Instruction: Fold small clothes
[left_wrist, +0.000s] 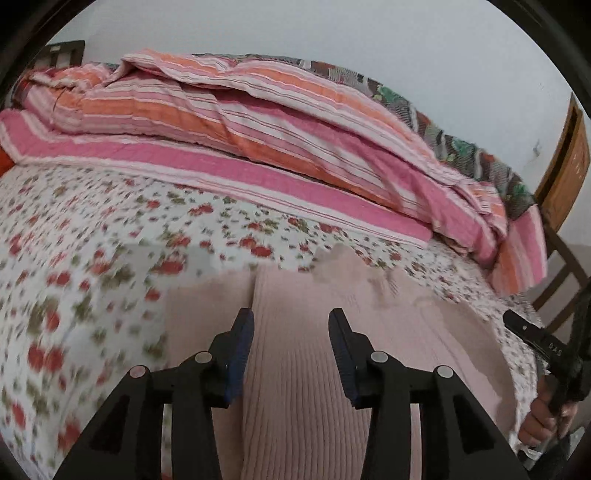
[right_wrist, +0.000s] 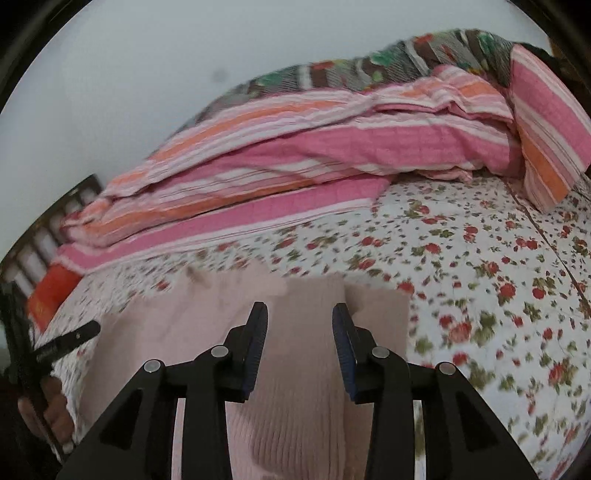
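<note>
Lying flat on the floral bedsheet (left_wrist: 92, 229), the pink ribbed garment (left_wrist: 303, 369) is sitting beneath the left gripper (left_wrist: 291, 325) and right gripper (right_wrist: 300, 321), both hovering with jaws partly apart, gripping nothing.

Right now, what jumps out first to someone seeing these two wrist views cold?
The bunched pink and orange striped quilt across the far side of the bed grabs the eye first, above the white bedsheet with red flowers. In the foreground lies a pale pink ribbed garment on that sheet. Over it, the left gripper and right gripper both hang with jaws apart and nothing pinched.
</note>
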